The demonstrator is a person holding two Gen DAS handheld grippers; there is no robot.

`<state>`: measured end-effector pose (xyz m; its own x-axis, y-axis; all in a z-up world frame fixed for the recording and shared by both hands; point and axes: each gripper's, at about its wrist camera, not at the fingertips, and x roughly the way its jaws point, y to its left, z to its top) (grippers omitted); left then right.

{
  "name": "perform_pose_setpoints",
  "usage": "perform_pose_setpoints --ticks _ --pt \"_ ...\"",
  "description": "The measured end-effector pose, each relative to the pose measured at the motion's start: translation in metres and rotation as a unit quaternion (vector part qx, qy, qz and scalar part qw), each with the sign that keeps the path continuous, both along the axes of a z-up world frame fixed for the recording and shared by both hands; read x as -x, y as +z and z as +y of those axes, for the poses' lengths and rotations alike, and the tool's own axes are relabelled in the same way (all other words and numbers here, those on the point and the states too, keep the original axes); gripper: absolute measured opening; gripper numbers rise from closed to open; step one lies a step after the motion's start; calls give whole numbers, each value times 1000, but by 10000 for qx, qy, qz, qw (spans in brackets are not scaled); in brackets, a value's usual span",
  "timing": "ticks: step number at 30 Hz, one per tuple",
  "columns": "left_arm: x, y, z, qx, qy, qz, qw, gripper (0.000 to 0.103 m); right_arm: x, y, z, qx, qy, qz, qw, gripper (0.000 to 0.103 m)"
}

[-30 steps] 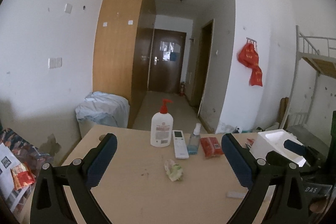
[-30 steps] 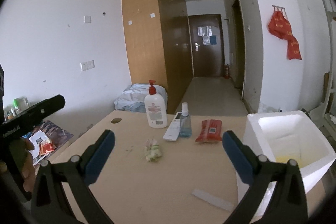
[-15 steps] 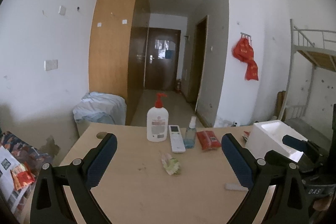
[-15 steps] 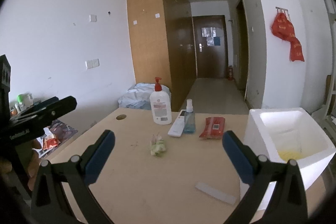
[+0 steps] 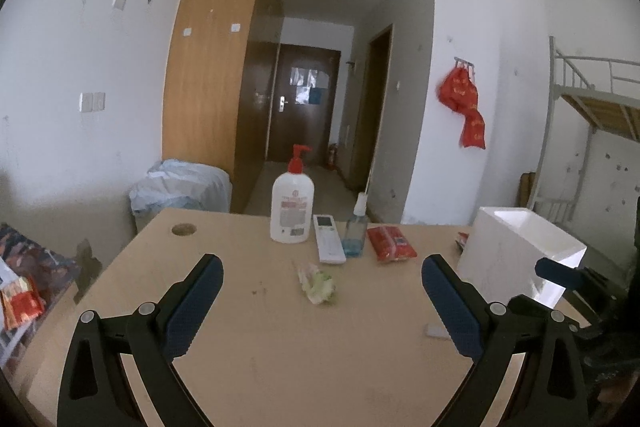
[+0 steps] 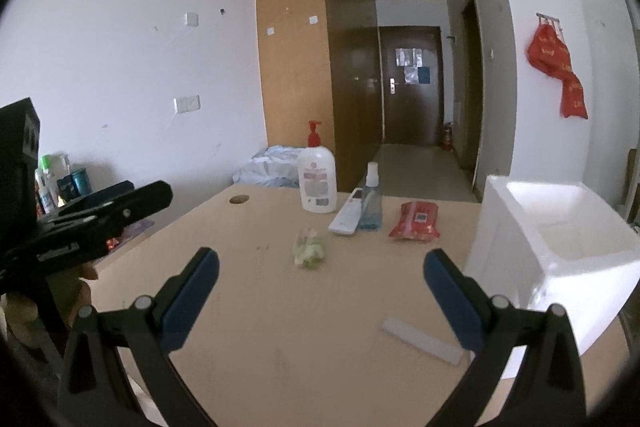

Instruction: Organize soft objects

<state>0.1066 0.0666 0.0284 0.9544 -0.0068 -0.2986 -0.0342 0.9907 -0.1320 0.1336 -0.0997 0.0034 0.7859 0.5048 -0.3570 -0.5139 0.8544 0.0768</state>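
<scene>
Two tools hover above the near edge of a light wooden tabletop [image 5: 248, 355], each spread wide and holding nothing. The left tool [image 5: 320, 291] and the right tool [image 6: 320, 279] both face the far edge. A crumpled pale green and white soft wad [image 5: 318, 283] lies near the middle of the tabletop, touching nothing; its long axis runs roughly from the near edge toward the far edge, tilted a little to the left at its far end. Beyond it, along the far edge, stand a white pump bottle [image 5: 292, 211] with a red top, a white remote [image 5: 328, 238] lying flat, a small blue spray bottle [image 5: 356, 233] and a flat red packet [image 5: 390, 243]. A white foam box [image 6: 556, 239] sits open at the right edge. A thin white strip [image 6: 422, 341] lies flat near the box, close to the near right corner.
</scene>
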Motion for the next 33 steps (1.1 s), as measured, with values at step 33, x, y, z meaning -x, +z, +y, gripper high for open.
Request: perform_pose_setpoints --ticks 33 --pt "-88 -49 -13 122 -35 951 9954 100 -50 -44 -16 141 -162 923 9955 103"
